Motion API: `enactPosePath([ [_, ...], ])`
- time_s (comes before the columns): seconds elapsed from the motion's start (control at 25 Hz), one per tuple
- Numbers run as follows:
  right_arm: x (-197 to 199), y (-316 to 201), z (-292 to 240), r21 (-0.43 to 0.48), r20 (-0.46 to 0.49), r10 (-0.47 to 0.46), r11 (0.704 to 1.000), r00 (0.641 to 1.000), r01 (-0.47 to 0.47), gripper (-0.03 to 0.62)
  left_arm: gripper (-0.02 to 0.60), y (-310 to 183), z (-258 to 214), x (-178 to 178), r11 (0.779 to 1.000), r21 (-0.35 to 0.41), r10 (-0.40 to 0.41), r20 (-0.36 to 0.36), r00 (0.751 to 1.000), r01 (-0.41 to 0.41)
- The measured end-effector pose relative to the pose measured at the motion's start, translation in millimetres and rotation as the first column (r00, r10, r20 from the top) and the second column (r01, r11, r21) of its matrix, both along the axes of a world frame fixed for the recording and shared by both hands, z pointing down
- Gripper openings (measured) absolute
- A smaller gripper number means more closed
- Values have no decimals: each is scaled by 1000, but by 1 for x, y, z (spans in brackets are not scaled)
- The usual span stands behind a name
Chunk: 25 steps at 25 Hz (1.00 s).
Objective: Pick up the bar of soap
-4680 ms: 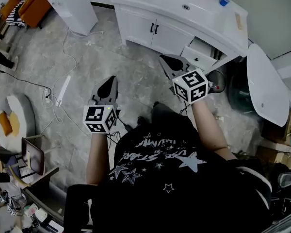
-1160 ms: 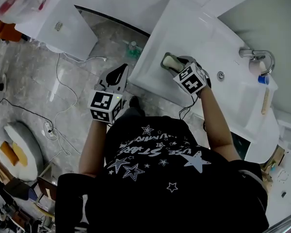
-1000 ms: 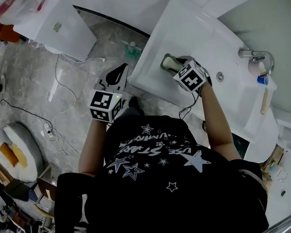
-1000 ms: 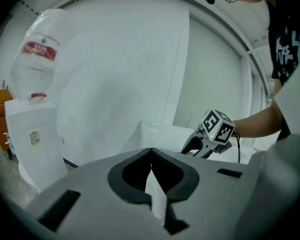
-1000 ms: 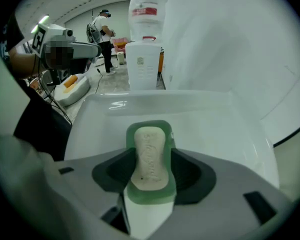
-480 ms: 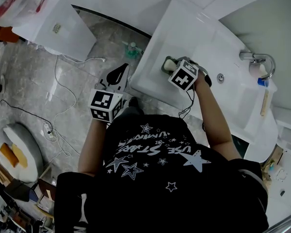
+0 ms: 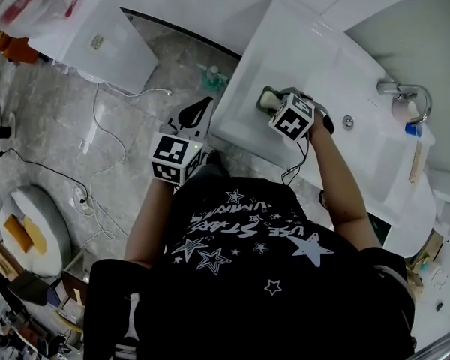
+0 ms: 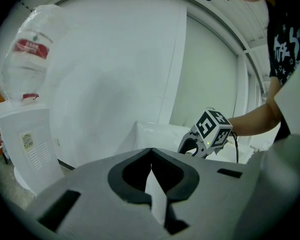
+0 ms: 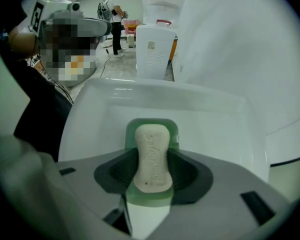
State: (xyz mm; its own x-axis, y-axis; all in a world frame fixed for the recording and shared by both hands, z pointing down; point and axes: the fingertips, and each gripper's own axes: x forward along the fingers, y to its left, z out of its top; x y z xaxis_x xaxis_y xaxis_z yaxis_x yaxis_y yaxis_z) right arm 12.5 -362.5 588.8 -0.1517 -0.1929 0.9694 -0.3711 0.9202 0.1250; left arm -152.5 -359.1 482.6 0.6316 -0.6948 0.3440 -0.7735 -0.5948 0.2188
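Note:
A pale bar of soap (image 9: pixel 152 139) lies lengthwise in a green soap dish (image 9: pixel 151 125) on the near left corner of the white washbasin top (image 7: pixel 300 43). My right gripper (image 9: pixel 152 160) has its dark pads against both long sides of the bar, which still rests in the dish. In the head view the right gripper (image 7: pixel 276 102) covers most of the soap (image 7: pixel 267 97). My left gripper (image 7: pixel 199 107) hangs in the air left of the basin, its jaws shut on nothing (image 8: pixel 150 150).
A white water dispenser (image 7: pixel 97 36) stands on the stone floor to the left, with cables (image 7: pixel 97 126) trailing beside it. A chrome tap (image 7: pixel 405 92) and a blue cup (image 7: pixel 413 129) sit at the basin's far right. A person (image 9: pixel 114 14) stands far off.
My right gripper has come down over the soap dish and its jaws have drawn in around the bar. The left gripper has drifted slightly right.

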Motion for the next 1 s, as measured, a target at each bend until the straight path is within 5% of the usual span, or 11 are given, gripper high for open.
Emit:
enactPosePath([
  [0.24, -4, -5, -17, 57, 30, -22, 998, 999, 20, 187, 11, 2, -18, -2, 999, 28, -34, 6, 999, 34],
  [0.52, 4, -15, -65, 189, 201, 59, 977, 978, -97, 186, 11, 15, -28, 2, 997, 53, -60, 9, 998, 59],
  [0.76, 25, -18, -111, 273, 460, 170, 907, 871, -321, 184, 11, 30, -40, 10, 994, 77, -84, 36, 996, 81],
  [1.0, 57, -6, -152, 331, 639, 170, 820, 750, -468, 183, 11, 50, -56, 29, 989, 107, -104, 33, 994, 100],
])
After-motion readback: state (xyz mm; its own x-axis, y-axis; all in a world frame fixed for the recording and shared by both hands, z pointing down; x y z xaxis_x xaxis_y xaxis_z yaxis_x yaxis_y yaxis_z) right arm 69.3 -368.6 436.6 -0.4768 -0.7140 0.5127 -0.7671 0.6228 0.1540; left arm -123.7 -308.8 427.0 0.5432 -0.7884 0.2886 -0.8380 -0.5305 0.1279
